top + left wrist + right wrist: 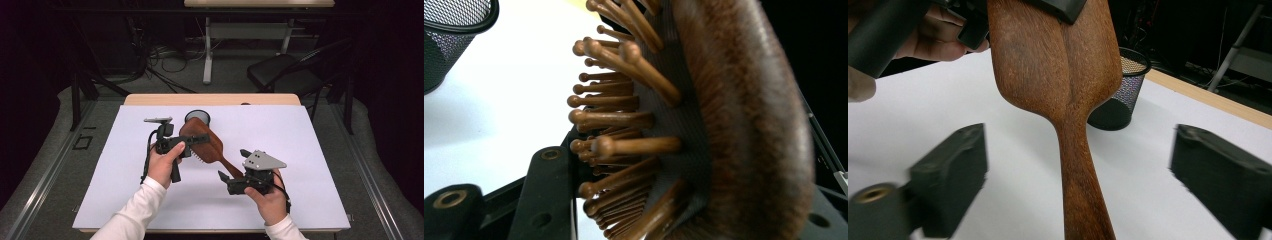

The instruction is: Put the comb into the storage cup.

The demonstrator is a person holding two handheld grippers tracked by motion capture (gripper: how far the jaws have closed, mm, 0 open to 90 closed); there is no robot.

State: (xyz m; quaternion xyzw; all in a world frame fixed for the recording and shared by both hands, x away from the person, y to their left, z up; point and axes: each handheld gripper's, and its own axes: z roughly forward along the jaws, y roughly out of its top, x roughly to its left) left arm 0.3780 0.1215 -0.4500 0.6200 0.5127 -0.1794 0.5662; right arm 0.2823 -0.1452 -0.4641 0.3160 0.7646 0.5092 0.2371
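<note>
Wooden and dark brown, the hairbrush [206, 142] is held above the white table [310, 150], its head clamped by the left gripper [182, 146] beside a black mesh cup [198, 117]. Round-tipped pins on a grey pad are seen in the left gripper view. The smooth back and handle are shown in the right gripper view, between the spread, empty fingers of the right gripper [231, 164].

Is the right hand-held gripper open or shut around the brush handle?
Open. In the right gripper view its two jaws stand wide apart on either side of the brush handle, touching nothing.
</note>
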